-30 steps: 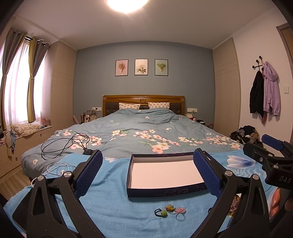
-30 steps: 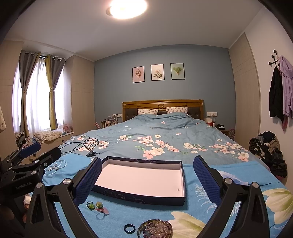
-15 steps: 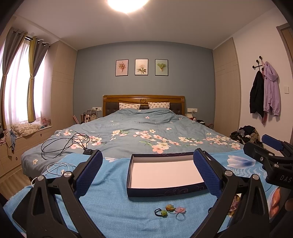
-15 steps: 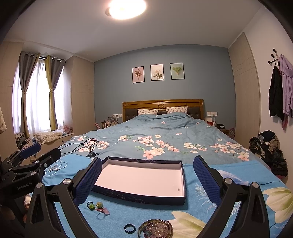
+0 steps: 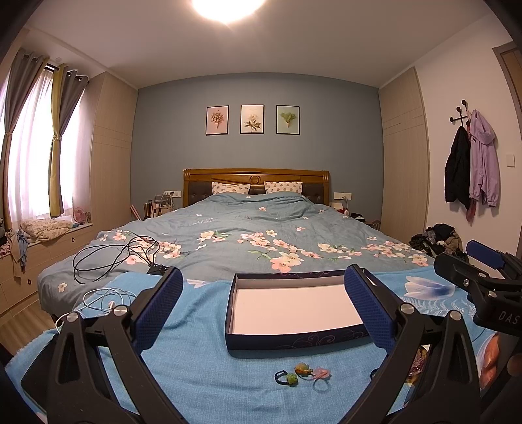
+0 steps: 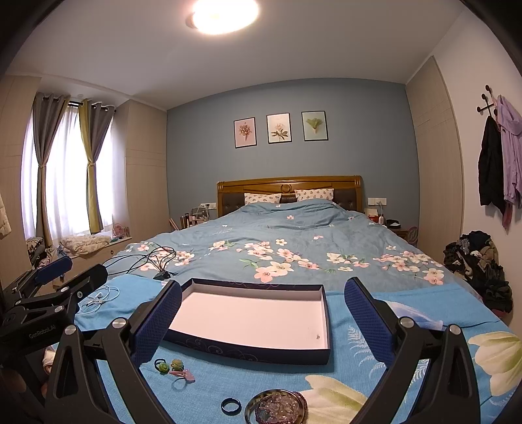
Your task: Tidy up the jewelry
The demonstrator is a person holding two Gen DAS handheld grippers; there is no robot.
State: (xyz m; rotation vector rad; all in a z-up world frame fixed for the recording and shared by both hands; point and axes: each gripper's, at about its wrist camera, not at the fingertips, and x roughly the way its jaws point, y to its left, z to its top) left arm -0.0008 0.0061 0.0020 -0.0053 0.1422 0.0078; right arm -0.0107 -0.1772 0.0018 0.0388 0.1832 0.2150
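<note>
Left gripper (image 5: 263, 308) wide open, holding nothing. Right gripper (image 6: 262, 318) wide open too, side by side, level.

A round ceiling lamp (image 5: 225, 8) blazes at the top of both views, blown out to pure white with a soft halo on the ceiling. Daylight glows through the sheer curtains (image 6: 62, 176) on the left, washing that window out. The bed (image 5: 261, 234) sits evenly lit, shadows soft and faint. Fisheye bending is strong: walls and wardrobes bow outward, and the corners fall to black vignette. Focus holds crisp from near cloth to the far framed prints (image 6: 279, 128); no motion blur anywhere.
</note>
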